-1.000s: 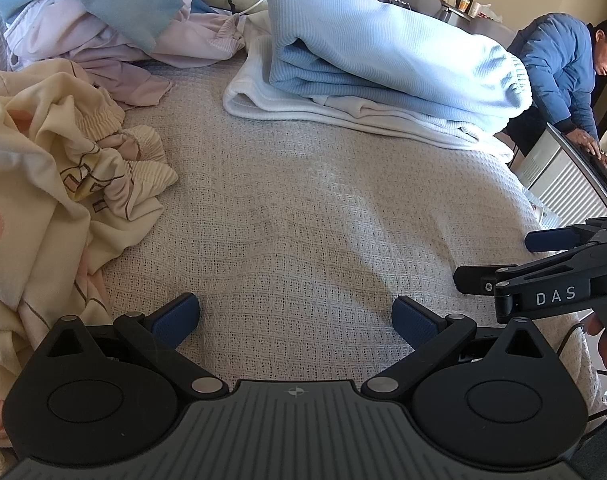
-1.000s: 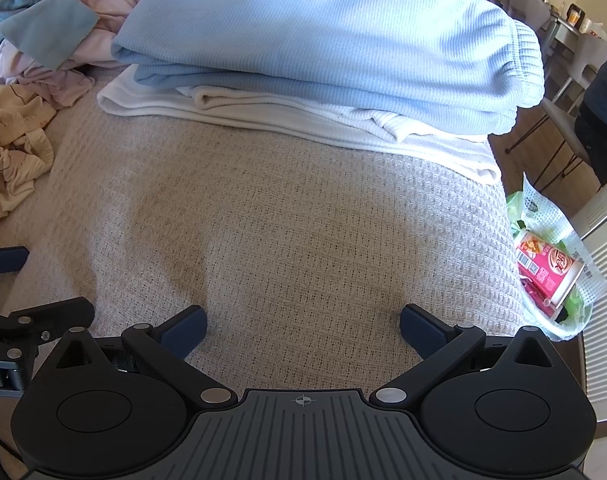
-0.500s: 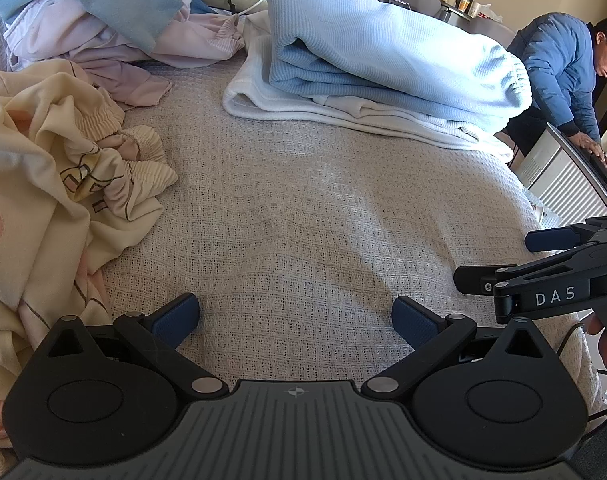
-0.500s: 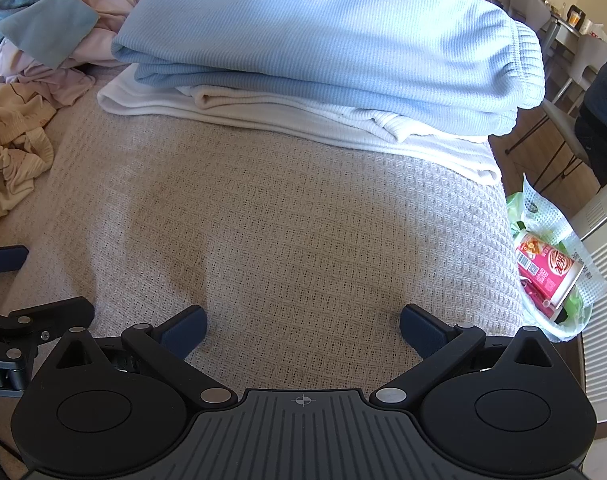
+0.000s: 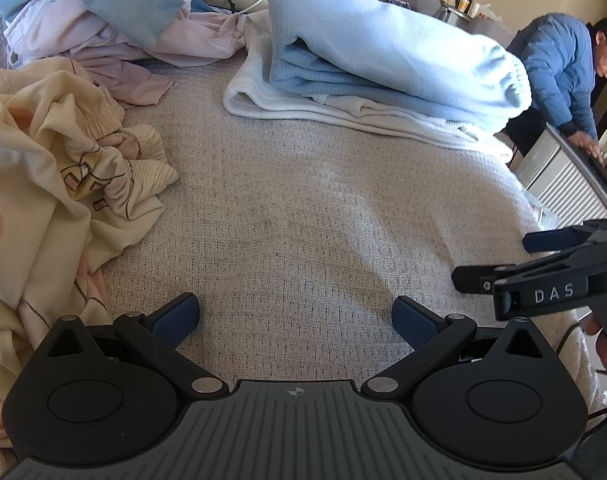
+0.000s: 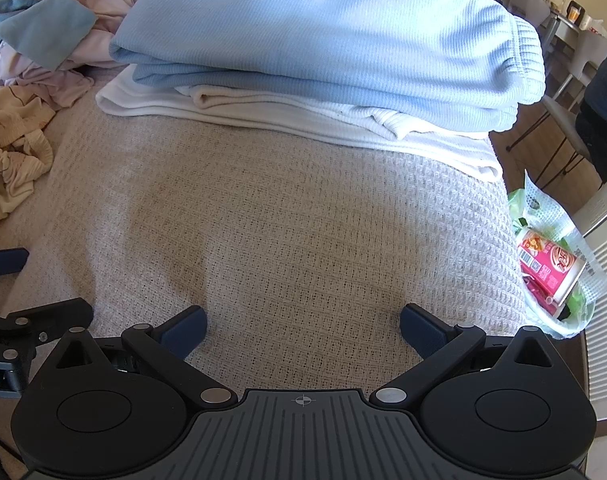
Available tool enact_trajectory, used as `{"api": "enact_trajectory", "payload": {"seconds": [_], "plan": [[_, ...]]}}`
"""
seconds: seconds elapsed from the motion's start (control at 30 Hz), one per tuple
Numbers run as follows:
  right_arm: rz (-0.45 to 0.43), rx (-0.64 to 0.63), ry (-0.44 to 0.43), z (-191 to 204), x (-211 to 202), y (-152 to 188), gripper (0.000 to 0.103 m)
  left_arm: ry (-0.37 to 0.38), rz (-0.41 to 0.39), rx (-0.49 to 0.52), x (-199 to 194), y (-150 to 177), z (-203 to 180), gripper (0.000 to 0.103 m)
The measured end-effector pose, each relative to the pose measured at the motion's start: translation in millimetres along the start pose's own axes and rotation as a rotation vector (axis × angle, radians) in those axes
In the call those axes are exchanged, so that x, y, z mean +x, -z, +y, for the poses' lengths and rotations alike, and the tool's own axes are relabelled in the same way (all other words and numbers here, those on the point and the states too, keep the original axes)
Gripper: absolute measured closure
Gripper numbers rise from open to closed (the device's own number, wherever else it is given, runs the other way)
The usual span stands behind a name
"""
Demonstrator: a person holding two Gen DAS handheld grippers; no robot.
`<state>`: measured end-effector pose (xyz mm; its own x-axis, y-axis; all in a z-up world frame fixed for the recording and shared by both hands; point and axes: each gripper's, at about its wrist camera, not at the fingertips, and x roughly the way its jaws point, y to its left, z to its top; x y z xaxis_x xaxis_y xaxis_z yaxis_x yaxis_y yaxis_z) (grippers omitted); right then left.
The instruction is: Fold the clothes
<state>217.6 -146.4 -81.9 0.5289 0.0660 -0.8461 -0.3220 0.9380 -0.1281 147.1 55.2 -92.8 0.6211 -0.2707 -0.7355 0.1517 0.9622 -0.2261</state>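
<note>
Both tools hover spread wide and empty over the bare waffle-weave bedspread (image 6: 303, 220): left tool (image 5: 295, 320), right tool (image 6: 303, 328). Left lies a crumpled cream garment (image 5: 51, 168); beyond, a folded light-blue blanket (image 6: 323, 40) tops white folded cloth (image 6: 263, 112).

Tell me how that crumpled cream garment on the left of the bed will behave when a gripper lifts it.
The cream garment lies in loose, soft wrinkles, so it will probably hang limp and unfurl rather than keep its shape. Its cloth looks thin, so likely light. The gathered elastic cuffs may give a firmer pinch point. The left gripper is open and holds nothing.
</note>
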Motion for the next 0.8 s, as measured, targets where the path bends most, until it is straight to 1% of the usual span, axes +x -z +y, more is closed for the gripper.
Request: {"api": "enact_trajectory", "payload": {"seconds": [0.07,0.13,0.17,0.2,0.27,0.3,0.33,0.37,0.4,0.47,0.57,0.63,0.67,0.7,0.73,0.8], "plan": [[0.004,0.008,-0.009,-2,1,0,0.0,-0.018,0.014,0.019,-1,-1,-4,0.001],[0.007,0.013,-0.017,-4,2,-1,0.0,-0.039,0.01,0.037,-8,-2,-9,0.004],[0.008,0.014,-0.021,-5,2,-1,0.0,-0.049,0.0,0.046,-14,-3,-12,0.004],[0.01,0.015,-0.024,-5,2,-1,0.0,-0.051,-0.026,0.06,-23,-5,-16,0.004],[0.015,0.015,-0.029,-6,3,-2,0.0,-0.056,-0.074,0.12,-42,-10,-25,0.004],[0.017,0.016,-0.03,-6,3,-2,0.0,-0.072,-0.097,0.159,-51,-14,-28,0.004],[0.018,0.016,-0.031,-7,3,-2,0.0,-0.105,-0.122,0.203,-60,-18,-31,0.004],[0.017,0.014,-0.031,-7,2,-2,0.0,-0.154,-0.139,0.239,-68,-23,-32,0.004],[0.016,0.013,-0.031,-7,2,-2,0.0,-0.195,-0.144,0.252,-71,-29,-29,0.004],[0.015,0.013,-0.032,-7,2,-1,0.0,-0.26,-0.142,0.23,-77,-43,-15,0.004],[0.014,0.01,-0.031,-7,1,-1,0.0,-0.305,-0.14,0.141,-81,-59,13,0.004],[0.013,0.006,-0.03,-7,2,-1,0.0,-0.299,-0.159,0.095,-84,-63,28,0.004],[0.012,0.004,-0.03,-7,2,-1,0.0,-0.29,-0.181,0.076,-87,-65,34,0.005],[0.011,0.001,-0.029,-6,3,-1,0.0,-0.283,-0.2,0.065,-89,-64,36,0.007],[0.01,-0.001,-0.029,-6,3,-1,0.0,-0.273,-0.215,0.066,-91,-65,37,0.014],[0.006,-0.005,-0.031,-6,4,-1,0.0,-0.263,-0.217,0.086,-89,-65,35,0.015]]}}
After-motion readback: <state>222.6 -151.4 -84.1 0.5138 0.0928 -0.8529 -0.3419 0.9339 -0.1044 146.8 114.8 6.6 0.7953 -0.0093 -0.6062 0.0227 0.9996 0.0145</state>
